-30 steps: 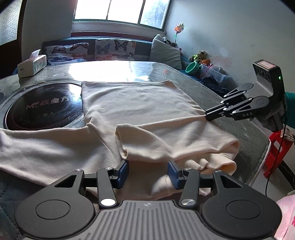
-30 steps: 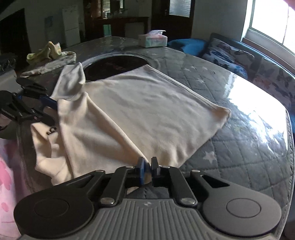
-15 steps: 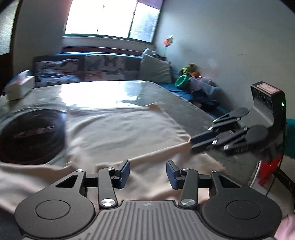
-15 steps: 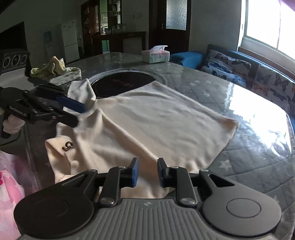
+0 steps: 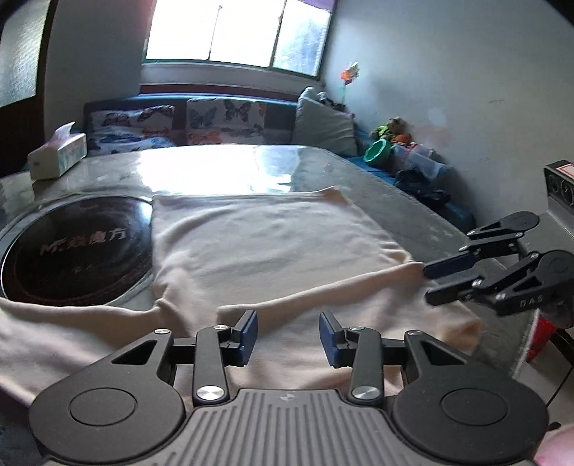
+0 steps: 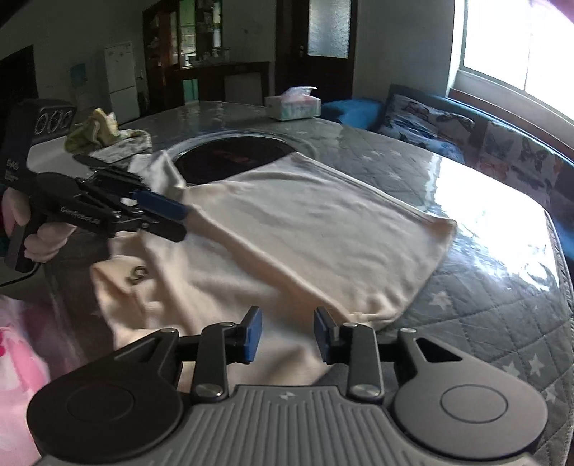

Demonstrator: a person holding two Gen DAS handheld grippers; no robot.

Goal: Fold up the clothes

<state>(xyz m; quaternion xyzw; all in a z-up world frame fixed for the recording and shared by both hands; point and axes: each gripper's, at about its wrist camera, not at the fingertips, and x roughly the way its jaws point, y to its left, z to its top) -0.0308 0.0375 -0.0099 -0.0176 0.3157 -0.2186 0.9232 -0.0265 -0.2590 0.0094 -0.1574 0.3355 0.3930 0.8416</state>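
- A tissue box (image 5: 57, 156) stands at the far edge of the table, well apart from the cream garment (image 5: 272, 243).
- A crumpled yellow-green cloth (image 6: 95, 131) lies on a patterned cloth (image 6: 125, 147) at the far left in the right wrist view, clear of both grippers.
- A round dark inset with printed lettering (image 5: 75, 251) is sunk into the table top; the garment's left edge and one sleeve (image 5: 53, 333) lie partly over its rim.
- Nothing stands between either gripper and the garment.
- The left gripper (image 5: 288, 335) has its jaws partly apart and closing; cloth lies under and between the blue pads (image 5: 249, 333), but they do not press on it.
- The right gripper (image 6: 287, 335) has its jaws partly apart and opening; the garment's near hem lies below the gap, released, with the pads off it.
- In the left wrist view the right gripper's tips sit at the garment's right-hand corner; whether they touch it I cannot tell.
- A hand (image 6: 43, 238) grips the left gripper's handle.
- The garment lies spread flat on the quilted grey table cover (image 6: 502, 304), with a small metal clasp (image 6: 138, 275) near its left corner.
- Behind, a sofa with butterfly cushions (image 5: 215, 118) sits under a bright window (image 5: 236, 32); a white fridge (image 6: 120, 80) and dark cabinets stand farther back.
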